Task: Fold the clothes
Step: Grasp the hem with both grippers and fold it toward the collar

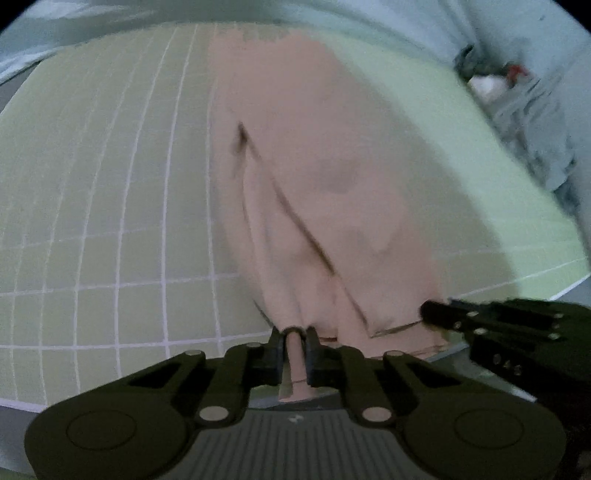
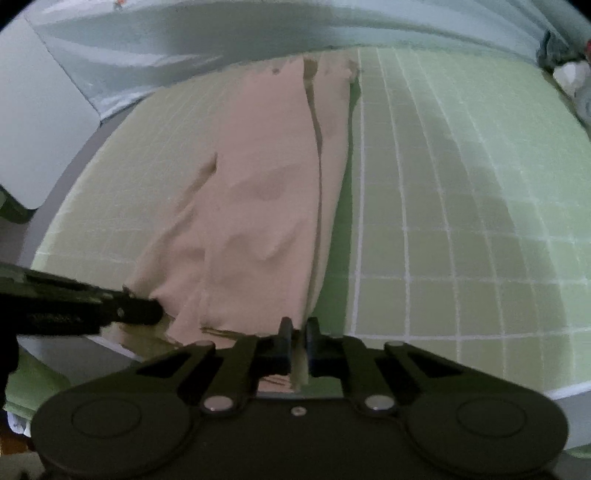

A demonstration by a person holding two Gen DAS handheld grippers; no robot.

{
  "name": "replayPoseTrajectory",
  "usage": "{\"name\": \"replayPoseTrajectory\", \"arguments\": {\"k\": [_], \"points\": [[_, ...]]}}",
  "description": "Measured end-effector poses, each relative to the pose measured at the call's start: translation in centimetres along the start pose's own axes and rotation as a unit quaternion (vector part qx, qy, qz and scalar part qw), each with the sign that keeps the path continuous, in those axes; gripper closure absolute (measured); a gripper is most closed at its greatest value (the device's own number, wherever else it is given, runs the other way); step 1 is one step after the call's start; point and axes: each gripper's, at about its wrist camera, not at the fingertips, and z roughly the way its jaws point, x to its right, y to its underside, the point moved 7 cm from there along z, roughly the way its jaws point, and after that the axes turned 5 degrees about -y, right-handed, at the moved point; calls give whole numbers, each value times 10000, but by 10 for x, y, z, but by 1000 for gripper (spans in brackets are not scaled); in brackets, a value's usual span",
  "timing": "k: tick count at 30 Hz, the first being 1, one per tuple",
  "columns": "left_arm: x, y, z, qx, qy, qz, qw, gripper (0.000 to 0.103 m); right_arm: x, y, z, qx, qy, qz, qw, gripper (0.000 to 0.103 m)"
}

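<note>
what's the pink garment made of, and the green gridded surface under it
Pink garment: looks like thin, soft matte woven or knit cloth; it drapes in loose folds and bunches in both grippers. Green mat: probably a matte cutting-type mat, vinyl or rubber; flat, printed white grid. Blur leaves both uncertain.

A pale green mat (image 2: 461, 192) ruled with white grid lines covers the table, with wrinkled light blue sheeting (image 2: 221, 33) hanging behind (dim light, soft shadows).
</note>
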Motion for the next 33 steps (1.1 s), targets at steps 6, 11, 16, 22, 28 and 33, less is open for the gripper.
{"name": "replayPoseTrajectory", "arguments": {"k": [6,11,16,22,28,33], "points": [[3,-31,-35,531,181,-54,9984,92,-5,-23,-27,241,-85,-163,9995,96],[6,-53,-48,849,271,-116,9960,93,-8,-46,-39,513,-124,-222,9984,96],[8,-78,-54,1091,322,-175,9934,93,0,-75,-45,863,-124,-266,9958,96],[4,-111,-65,1393,353,-179,9895,93,3,-112,-40,1133,-141,-359,9928,96],[-5,-144,-68,1615,337,-246,9860,93,11,-146,-28,1285,-182,-455,9905,96],[-14,-180,-55,1682,383,-319,9845,96,23,-179,0,1258,-195,-435,9909,97]]}}
